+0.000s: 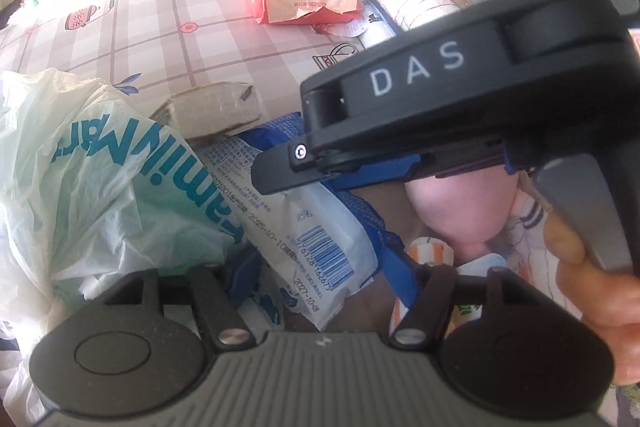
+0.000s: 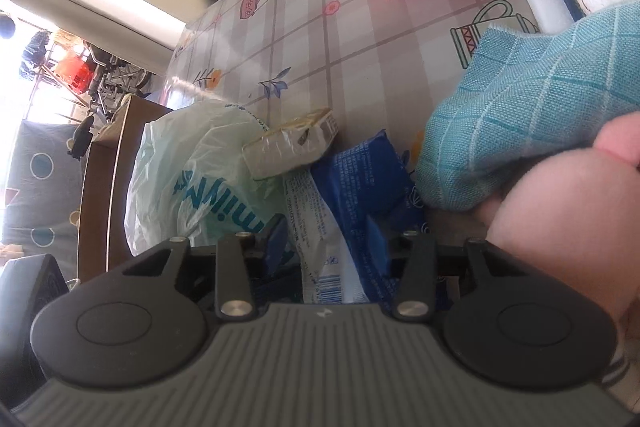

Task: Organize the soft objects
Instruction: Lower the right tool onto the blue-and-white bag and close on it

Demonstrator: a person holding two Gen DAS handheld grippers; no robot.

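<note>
1. The left gripper [image 1: 320, 291] shows only its ribbed grey base, two round black pivots and the linkage arms angling inward; it points steeply down. Its fingertips are hidden, so how its jaws stand cannot be told.
2. The right gripper [image 1: 280, 179] crosses the left wrist view from the upper right, seen side-on, with one black finger reaching down and to the left. Its jaw gap is not visible.
3. The right hand [image 1: 580, 267] grasps the right gripper from below at the picture's right edge, fingers curled on its grey lever [image 1: 576, 211].
4. The two grippers are close together, the right one above and ahead of the left.
</note>
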